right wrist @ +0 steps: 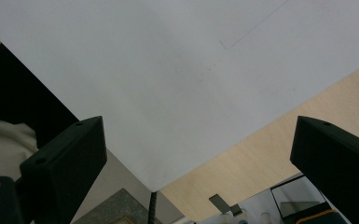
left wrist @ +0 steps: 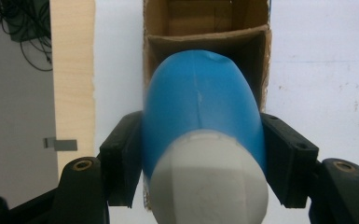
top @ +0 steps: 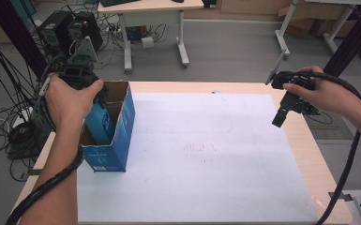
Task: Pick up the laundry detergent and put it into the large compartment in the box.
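Nearest the person, the left gripper [left wrist: 200, 154] has its jaws pinching a blue bottle [left wrist: 200, 107] with a white cap [left wrist: 210, 182], one pad on each flank. In the left gripper view the bottle's base points into the open top of a blue cardboard box [top: 117, 136], which stands at the left edge of the table [top: 304, 140] on a white sheet [top: 192, 150]. From the high view the bottle [top: 98, 123] appears partly inside the box, with the hand [top: 70, 101] above it. Judgement: placement is well advanced; what remains is lowering fully, release and withdrawal. Farther off, at the table's right edge, the right gripper [top: 281, 117] hangs above the surface with its jaws spread and nothing between them.
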### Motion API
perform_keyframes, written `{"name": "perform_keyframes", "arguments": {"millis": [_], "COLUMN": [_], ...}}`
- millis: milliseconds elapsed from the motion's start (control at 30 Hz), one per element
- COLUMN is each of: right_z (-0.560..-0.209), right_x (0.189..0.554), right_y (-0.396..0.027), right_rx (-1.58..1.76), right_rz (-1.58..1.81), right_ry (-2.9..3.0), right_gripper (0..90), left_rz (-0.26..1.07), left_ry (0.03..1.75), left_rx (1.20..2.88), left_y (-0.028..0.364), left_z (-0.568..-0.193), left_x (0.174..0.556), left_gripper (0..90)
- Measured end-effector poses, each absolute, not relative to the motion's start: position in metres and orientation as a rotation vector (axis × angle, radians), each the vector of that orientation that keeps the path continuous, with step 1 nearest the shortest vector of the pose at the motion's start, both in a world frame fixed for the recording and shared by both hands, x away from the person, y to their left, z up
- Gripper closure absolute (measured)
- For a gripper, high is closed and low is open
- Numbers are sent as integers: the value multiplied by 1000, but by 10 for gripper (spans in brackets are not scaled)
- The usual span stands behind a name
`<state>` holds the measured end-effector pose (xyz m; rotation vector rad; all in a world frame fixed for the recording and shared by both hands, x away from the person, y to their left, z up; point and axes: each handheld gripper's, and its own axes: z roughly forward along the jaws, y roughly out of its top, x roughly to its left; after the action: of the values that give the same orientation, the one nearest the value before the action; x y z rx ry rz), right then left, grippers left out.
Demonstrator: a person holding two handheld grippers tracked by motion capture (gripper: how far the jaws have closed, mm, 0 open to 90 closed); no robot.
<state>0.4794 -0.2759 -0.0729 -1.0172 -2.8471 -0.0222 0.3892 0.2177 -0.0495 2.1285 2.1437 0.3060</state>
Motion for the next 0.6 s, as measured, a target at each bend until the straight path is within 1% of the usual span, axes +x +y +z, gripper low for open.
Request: {"name": "perform_keyframes", "arguments": {"millis": [600], "right_z": [-79], "right_x": [481], "right_y": [-275], "right_rx": [-1016], "right_rz": [-8], "right_ry": [-2846], "right_gripper": [34], "left_rz": [289], "left_ry": [2130], "left_rx": [2152], "left_y": [219], "left_z": [-100], "left_x": [392], "left_gripper": [376]}}
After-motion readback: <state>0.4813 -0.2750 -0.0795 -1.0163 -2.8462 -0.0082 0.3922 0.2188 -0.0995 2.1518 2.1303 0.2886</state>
